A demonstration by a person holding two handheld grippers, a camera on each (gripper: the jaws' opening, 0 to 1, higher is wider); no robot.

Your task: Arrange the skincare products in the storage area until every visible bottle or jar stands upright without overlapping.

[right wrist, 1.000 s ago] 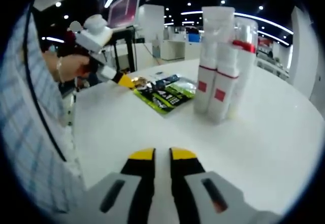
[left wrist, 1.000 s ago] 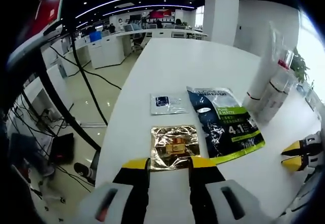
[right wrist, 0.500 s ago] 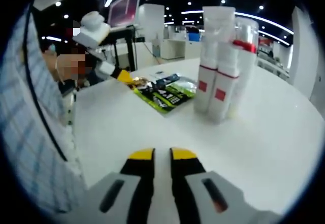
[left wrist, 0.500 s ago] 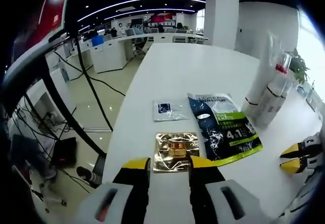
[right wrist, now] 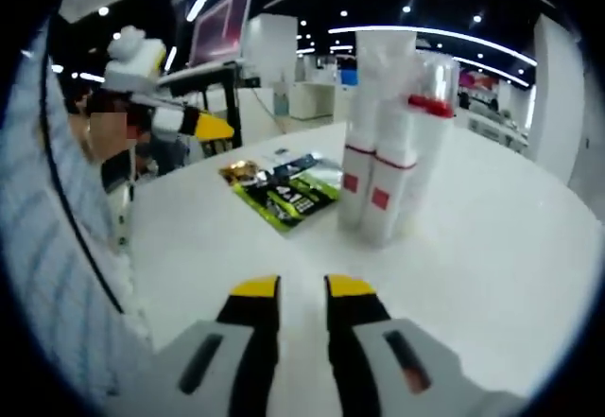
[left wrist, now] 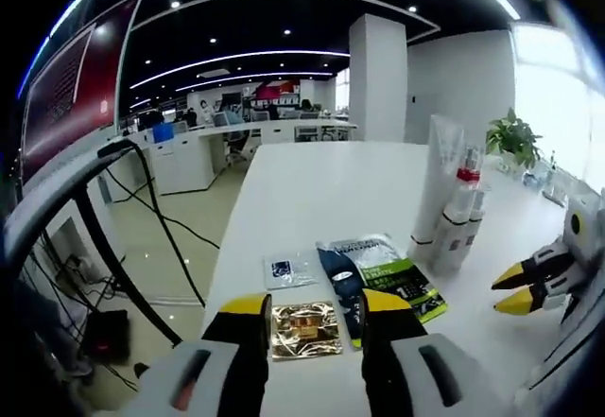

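Bench (left wrist: 312, 185): white, long, in an open office; carries every item below.
Left tongs (left wrist: 307, 318): yellow-tipped jaws apart, nothing between them, raised above near edge of bench; gold sachet (left wrist: 304, 329) seen through the gap, lying flat. Also seen from right gripper view at far left (right wrist: 203, 129), lifted off the bench.
Right tongs (right wrist: 302, 289): jaws slightly apart, holding nothing, low over bare bench. Seen from left gripper view at right edge (left wrist: 518, 286), tips parted.
Bottles (right wrist: 388, 166): cluster of tall white bottles with red bands, wrapped in clear film, upright, mid-bench; in left gripper view at right of the sachets (left wrist: 452, 214).
Green-and-dark pouch (left wrist: 378, 280): flat, just right of gold sachet, left of bottles; whether edges touch, cannot tell.
Small white sachet (left wrist: 291, 269): flat, just beyond gold sachet.
Sleeve (right wrist: 66, 275): checked cloth, left side of right gripper view.
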